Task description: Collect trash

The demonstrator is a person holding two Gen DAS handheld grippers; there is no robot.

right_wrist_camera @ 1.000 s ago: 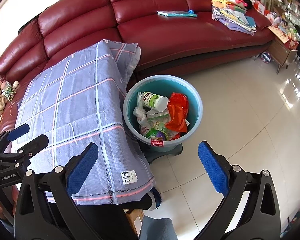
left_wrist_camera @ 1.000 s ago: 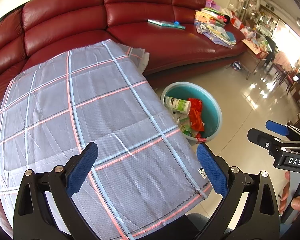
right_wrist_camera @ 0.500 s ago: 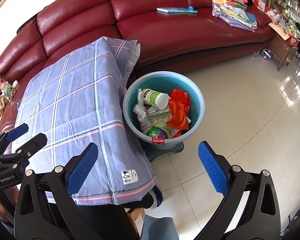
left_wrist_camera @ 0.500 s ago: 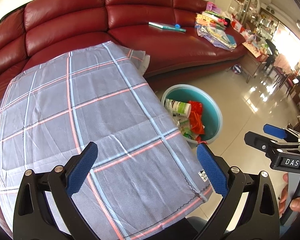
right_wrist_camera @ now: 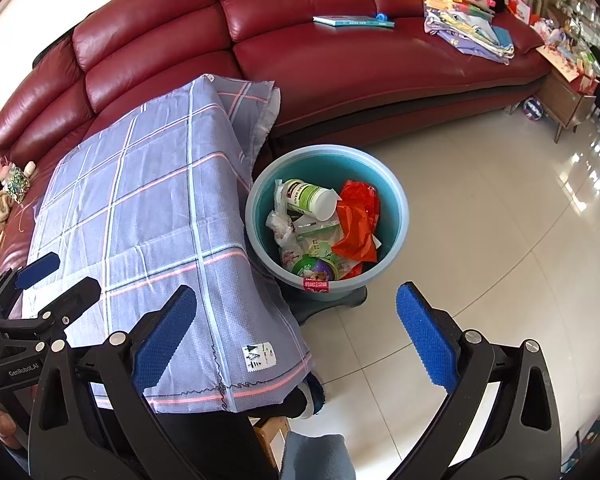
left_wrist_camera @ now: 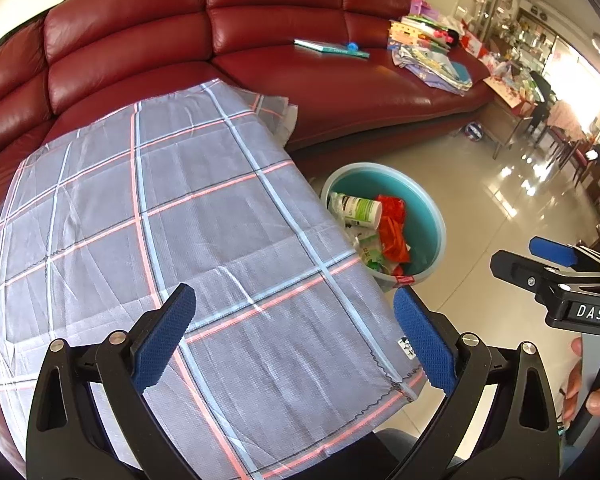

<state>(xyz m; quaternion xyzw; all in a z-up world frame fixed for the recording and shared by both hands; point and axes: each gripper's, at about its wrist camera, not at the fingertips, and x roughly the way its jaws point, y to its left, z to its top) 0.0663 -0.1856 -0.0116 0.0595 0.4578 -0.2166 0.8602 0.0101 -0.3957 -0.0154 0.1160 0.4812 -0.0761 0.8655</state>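
Teal bin [right_wrist_camera: 396, 216] on floor holds white bottle [right_wrist_camera: 310, 199], orange wrapper [right_wrist_camera: 356, 228]

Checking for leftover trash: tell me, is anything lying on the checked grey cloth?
No, the checked grey cloth lies bare; trash sits in the round teal basin.

Left claw [left_wrist_camera: 294, 338] open, empty, over checked cloth [left_wrist_camera: 172, 208].

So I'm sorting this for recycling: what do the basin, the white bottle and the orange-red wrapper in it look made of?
Basin: looks like moulded plastic, teal, smooth with a soft sheen and a rolled rim.
White bottle: probably rigid plastic, glossy white with a green printed label.
Orange-red wrapper: thin plastic film or bag, judging by its sharp crumples and shiny highlights.
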